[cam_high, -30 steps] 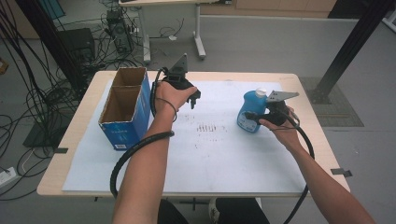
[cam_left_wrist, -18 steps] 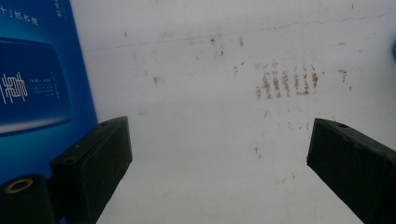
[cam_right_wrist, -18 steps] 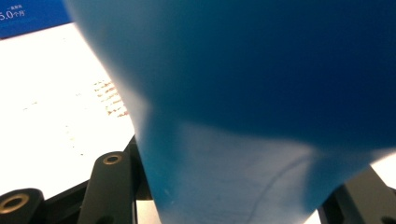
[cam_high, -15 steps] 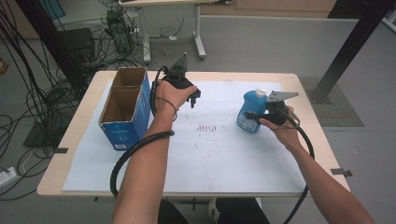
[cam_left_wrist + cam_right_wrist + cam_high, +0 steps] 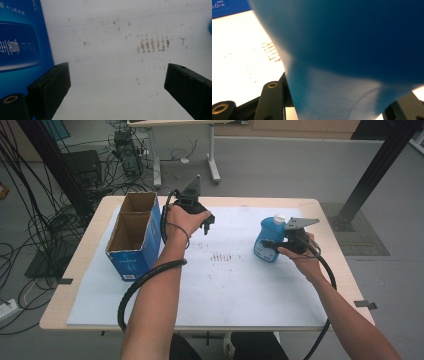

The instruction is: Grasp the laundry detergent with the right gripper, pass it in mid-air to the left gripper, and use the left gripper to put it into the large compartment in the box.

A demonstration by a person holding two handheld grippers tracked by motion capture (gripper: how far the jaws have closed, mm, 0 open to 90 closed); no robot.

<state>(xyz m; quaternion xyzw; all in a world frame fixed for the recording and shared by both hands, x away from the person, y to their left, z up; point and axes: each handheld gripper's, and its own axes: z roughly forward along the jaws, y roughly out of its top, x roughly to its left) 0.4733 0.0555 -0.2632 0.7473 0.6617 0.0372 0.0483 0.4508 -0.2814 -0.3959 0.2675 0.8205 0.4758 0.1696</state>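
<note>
A blue bottle (image 5: pixel 266 236) with a white cap stands upright on the white sheet at the right of the table. My right gripper (image 5: pixel 268 246) reaches in from the right and is shut on its lower body. In the right gripper view the blue bottle (image 5: pixel 352 50) sits between the jaws of my right gripper (image 5: pixel 337 106). My left gripper (image 5: pixel 207 223) is held above the sheet just right of the open cardboard box (image 5: pixel 131 238), jaws pointing down. In the left gripper view my left gripper (image 5: pixel 117 92) stands open over bare paper, beside the blue box (image 5: pixel 20 37).
The white sheet (image 5: pixel 235 285) covers most of the wooden table (image 5: pixel 75 285), with faint reddish-brown marks (image 5: pixel 222 257) at its middle. Cables, a black stand and another table's legs are on the floor beyond the far edge.
</note>
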